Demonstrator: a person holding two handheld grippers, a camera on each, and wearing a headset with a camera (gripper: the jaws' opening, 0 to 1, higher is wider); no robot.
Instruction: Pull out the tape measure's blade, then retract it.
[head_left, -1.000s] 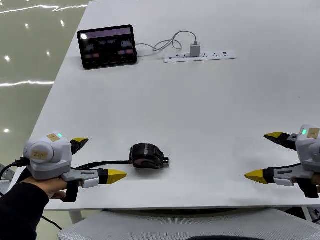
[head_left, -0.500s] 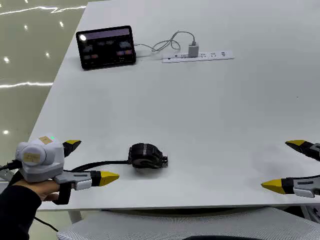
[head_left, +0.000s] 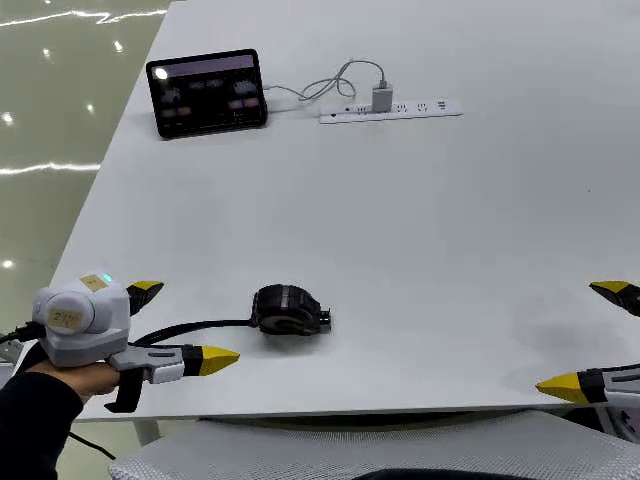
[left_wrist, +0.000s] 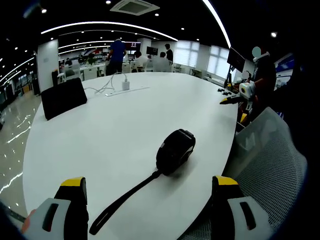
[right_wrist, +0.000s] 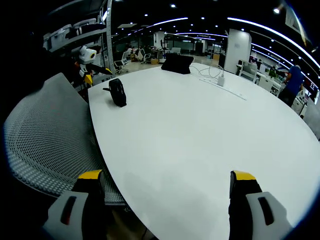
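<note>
Tape measure (head_left: 288, 310) lies on the worktop (head_left: 420, 220) at 7 o'clock, blade in. Left tool (head_left: 188, 322) and right tool (head_left: 582, 336) gape wide, empty. Likely stiff and weighty: clamp its sides, pinch the hook (head_left: 327, 320) at its 3 o'clock.

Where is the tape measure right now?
In the head view the tape measure lies on the white table near its front edge, left of centre, just right of the open left gripper, its strap trailing toward it.

Open-plan office: desk rows (left_wrist: 87, 71), ceiling strip lights (left_wrist: 100, 25)
</note>
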